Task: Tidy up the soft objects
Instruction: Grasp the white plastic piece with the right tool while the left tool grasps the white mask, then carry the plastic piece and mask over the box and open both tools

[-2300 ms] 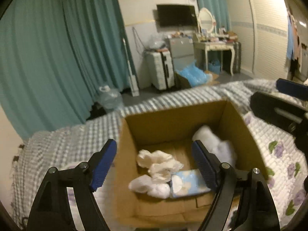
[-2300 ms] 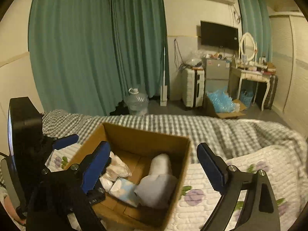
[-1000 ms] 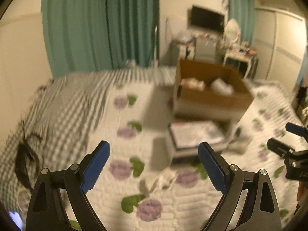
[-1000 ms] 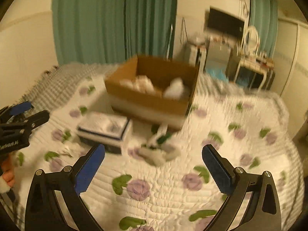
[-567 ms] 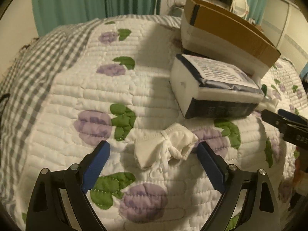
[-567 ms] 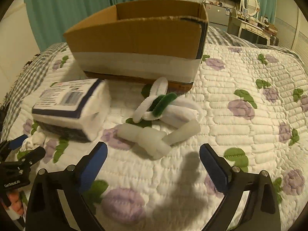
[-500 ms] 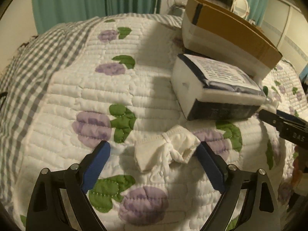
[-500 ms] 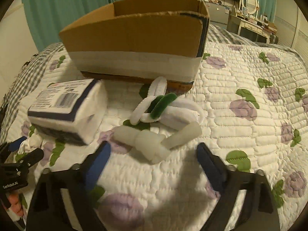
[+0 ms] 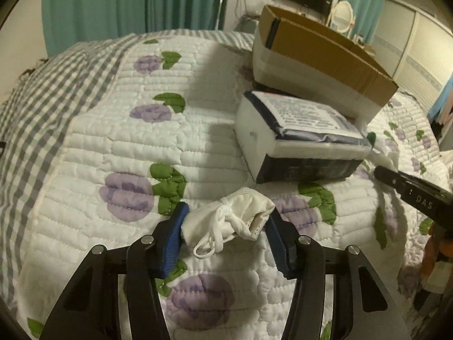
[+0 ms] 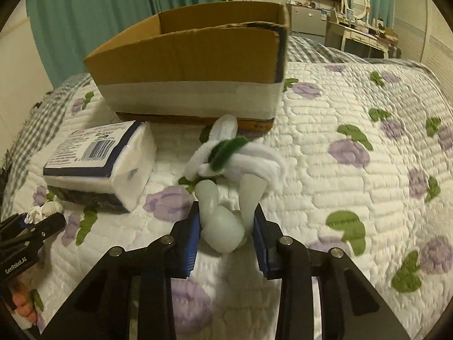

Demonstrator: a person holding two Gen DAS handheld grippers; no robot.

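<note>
The left gripper (image 9: 226, 238) is closed most of the way, both blue pads pressing a crumpled white face mask (image 9: 235, 221) that lies on the floral quilt (image 9: 119, 141). Just beyond it sits a wrapped pack of tissues (image 9: 297, 133), and behind that a cardboard box (image 9: 320, 56), both on the quilt. The right gripper (image 10: 226, 238) is narrowed onto a pale knotted cloth (image 10: 220, 221), pads touching its sides. Touching the cloth's far end is a bundle of white and green fuzzy stems (image 10: 229, 155), which reaches the box's (image 10: 192, 76) near wall.
</note>
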